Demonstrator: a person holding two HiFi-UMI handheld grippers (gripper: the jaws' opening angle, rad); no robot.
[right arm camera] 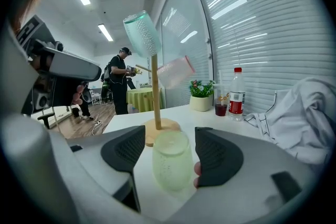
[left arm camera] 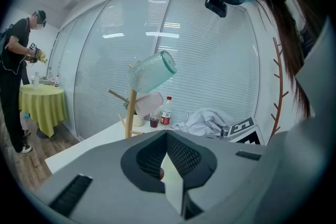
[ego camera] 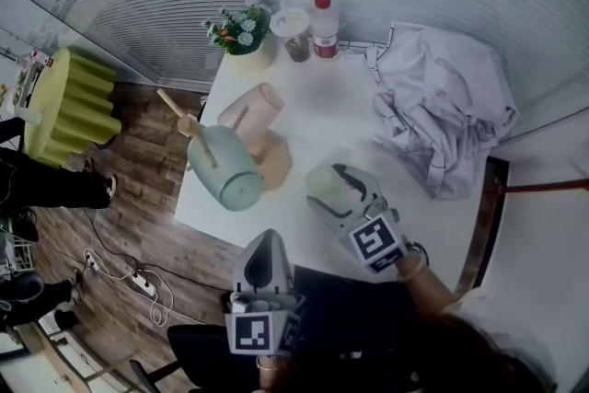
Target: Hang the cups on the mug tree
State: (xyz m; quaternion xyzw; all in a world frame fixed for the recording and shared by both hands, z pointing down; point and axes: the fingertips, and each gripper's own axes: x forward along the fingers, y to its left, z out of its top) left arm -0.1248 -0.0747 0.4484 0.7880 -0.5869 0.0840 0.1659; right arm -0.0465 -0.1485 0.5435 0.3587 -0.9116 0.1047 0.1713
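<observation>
A wooden mug tree (ego camera: 199, 132) stands near the left edge of the white table (ego camera: 322, 97). A teal cup (ego camera: 226, 168) and a pink cup (ego camera: 251, 109) hang on its pegs; both also show in the right gripper view, teal cup (right arm camera: 142, 33) above pink cup (right arm camera: 174, 72). A pale green cup (right arm camera: 171, 160) stands on the table between the pads of my right gripper (right arm camera: 168, 150), with a gap at the left pad, so that gripper is open. My left gripper (ego camera: 265, 246) hovers over the table's front edge, shut and empty.
A crumpled white cloth (ego camera: 446, 106) lies at the table's right. A bottle (ego camera: 322, 25), a glass of dark drink (ego camera: 294, 34) and a flower pot (ego camera: 244, 37) stand at the far edge. A person (right arm camera: 119, 81) stands by a yellow-green table (ego camera: 74, 106).
</observation>
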